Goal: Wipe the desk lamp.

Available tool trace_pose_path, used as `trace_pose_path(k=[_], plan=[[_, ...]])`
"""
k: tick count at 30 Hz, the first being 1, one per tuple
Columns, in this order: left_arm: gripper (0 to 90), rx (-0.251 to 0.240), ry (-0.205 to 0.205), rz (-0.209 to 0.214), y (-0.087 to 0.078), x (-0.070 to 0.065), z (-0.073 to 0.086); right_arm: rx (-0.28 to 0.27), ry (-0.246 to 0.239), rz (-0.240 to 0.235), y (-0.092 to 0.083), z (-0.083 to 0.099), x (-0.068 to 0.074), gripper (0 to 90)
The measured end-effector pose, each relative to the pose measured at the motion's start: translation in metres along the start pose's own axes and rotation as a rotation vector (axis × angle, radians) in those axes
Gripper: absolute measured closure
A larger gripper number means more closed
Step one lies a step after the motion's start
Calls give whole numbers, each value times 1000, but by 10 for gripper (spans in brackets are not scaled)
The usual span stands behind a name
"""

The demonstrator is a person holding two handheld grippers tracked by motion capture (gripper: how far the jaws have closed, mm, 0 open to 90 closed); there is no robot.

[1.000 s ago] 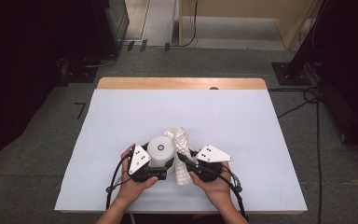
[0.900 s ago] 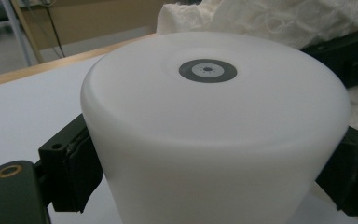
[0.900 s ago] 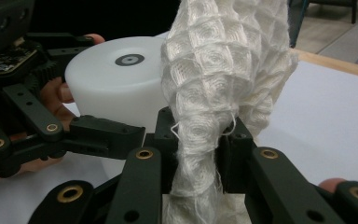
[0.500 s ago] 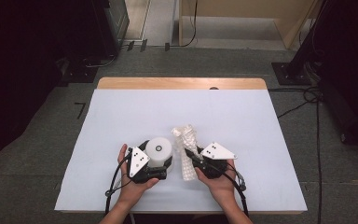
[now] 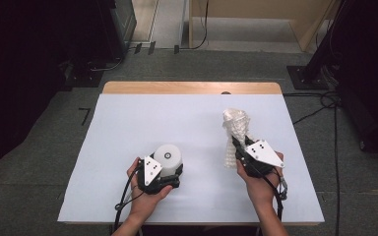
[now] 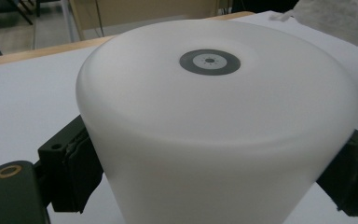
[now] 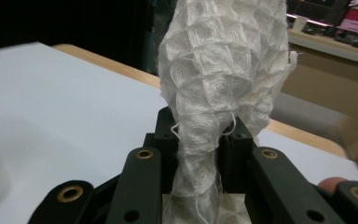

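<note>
The right hand-held gripper [image 5: 237,147] pinches the cloth [image 5: 236,130] above the table [image 5: 128,123]; a thin grip risks slippage. The left hand-held gripper [image 5: 170,169] clamps the cup [image 5: 168,158], which may tip.

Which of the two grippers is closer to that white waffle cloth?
Right. The right gripper has its jaws clamped on the white waffle cloth, lifting it up. The left gripper sits apart at the table's left, gripping the white cylinder.

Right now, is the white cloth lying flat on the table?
No, the white cloth stands bunched up, pinched between the jaws of the right gripper.
</note>
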State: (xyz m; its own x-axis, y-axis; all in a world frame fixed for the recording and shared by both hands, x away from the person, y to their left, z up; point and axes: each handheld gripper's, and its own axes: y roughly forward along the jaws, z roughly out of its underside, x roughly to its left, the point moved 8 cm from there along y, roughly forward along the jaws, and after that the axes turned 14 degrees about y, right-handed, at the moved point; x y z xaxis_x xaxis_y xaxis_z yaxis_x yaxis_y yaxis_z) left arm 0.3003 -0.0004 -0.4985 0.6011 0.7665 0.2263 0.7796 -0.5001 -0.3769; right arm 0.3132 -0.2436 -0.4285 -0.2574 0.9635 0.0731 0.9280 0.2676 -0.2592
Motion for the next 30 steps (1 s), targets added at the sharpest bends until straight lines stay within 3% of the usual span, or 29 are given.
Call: trace_pose_path(k=[2,3,7,10,14,18,20,24,26,30], plan=[[84,-20,2,14,-2,3,-4,35,-33,17,5,8,0,727],[84,-32,5,20,-4,5,-6,63,-35,4,9,14,4,727],[85,-80,17,53,-10,8,-14,179,-49,-80,29,49,32,727],[84,-111,38,91,-12,7,-18,223,-59,-128,37,67,51,727],[84,-132,64,126,-14,5,-20,267,-42,-239,38,80,82,727],[84,-128,83,136,-13,2,-19,249,-62,-377,30,78,111,728],[85,-124,83,141,-12,3,-18,231,-67,-392,25,73,116,729],[85,-111,85,159,-9,0,-16,168,-21,-428,16,55,114,729],[85,-107,95,169,-8,-4,-15,139,-25,-433,13,48,113,729],[85,-122,90,173,-10,-4,-18,174,-35,-421,17,56,113,729]])
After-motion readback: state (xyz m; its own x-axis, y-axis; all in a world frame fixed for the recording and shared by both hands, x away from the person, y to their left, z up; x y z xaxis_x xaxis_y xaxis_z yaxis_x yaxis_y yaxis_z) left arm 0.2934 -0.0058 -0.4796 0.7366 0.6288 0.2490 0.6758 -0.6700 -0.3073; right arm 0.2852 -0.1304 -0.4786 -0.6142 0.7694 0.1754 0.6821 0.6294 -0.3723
